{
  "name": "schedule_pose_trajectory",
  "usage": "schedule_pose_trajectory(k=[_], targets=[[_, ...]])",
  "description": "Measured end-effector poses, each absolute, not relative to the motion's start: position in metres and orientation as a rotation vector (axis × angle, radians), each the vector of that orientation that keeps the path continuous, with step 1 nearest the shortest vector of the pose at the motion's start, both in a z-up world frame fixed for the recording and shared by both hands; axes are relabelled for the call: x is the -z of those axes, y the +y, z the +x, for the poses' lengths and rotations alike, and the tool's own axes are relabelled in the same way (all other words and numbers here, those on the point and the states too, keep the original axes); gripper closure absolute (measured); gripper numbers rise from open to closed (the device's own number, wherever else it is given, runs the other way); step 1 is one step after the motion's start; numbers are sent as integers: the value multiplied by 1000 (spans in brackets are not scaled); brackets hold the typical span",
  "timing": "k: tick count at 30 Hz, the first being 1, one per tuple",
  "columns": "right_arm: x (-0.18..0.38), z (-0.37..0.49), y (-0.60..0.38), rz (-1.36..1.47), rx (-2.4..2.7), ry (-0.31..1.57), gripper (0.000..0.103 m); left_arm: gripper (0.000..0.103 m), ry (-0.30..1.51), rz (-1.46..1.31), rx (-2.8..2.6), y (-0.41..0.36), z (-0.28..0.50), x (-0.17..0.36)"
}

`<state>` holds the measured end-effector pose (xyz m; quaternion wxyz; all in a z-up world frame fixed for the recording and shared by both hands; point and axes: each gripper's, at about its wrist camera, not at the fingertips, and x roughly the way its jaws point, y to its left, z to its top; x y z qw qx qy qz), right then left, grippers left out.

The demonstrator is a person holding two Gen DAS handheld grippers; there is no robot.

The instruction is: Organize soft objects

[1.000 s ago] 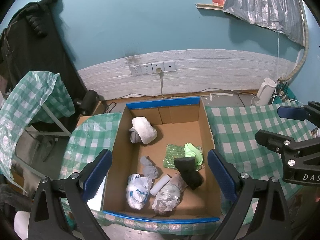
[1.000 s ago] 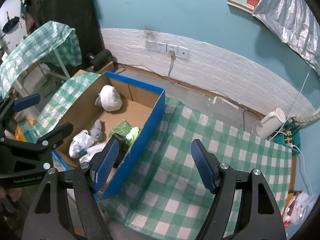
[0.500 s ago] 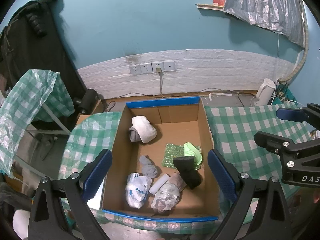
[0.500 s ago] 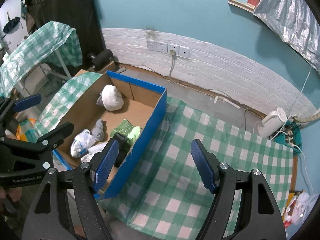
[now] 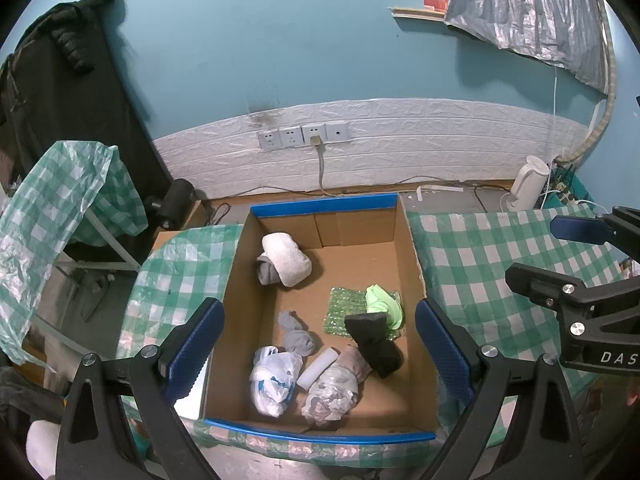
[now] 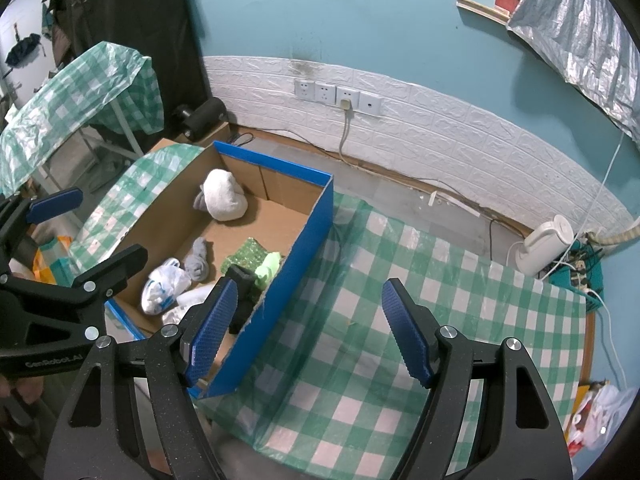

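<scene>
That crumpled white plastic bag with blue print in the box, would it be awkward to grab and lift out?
Probably floppy: the plastic bag lies crumpled in loose folds, so it would likely sag and change shape when pinched. It looks light, thin film bunched up. Its glossy surface may slip between the fingers. It seems unlikely to roll on the cardboard box floor.

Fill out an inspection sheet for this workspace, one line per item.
Surface: checked tablecloth, bare beside the box.
Job's things: cardboard box holds white towel roll, grey sock, plastic bags, black cloth, green cloth.
Clutter: nothing seen on the table.
Grippers: left gripper and right gripper, jaws open, empty.
Cables: plug lead from the wall sockets.
Surroundings: white kettle, teal wall.
</scene>
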<state>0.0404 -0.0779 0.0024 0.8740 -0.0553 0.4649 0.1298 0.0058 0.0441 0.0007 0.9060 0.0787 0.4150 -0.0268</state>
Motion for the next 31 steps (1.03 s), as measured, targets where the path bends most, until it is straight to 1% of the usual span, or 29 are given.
schedule_pose_trajectory(k=[31], targets=[[-3,40,-81,-117,-271,974,28,6,862,176,60,34,5,0]])
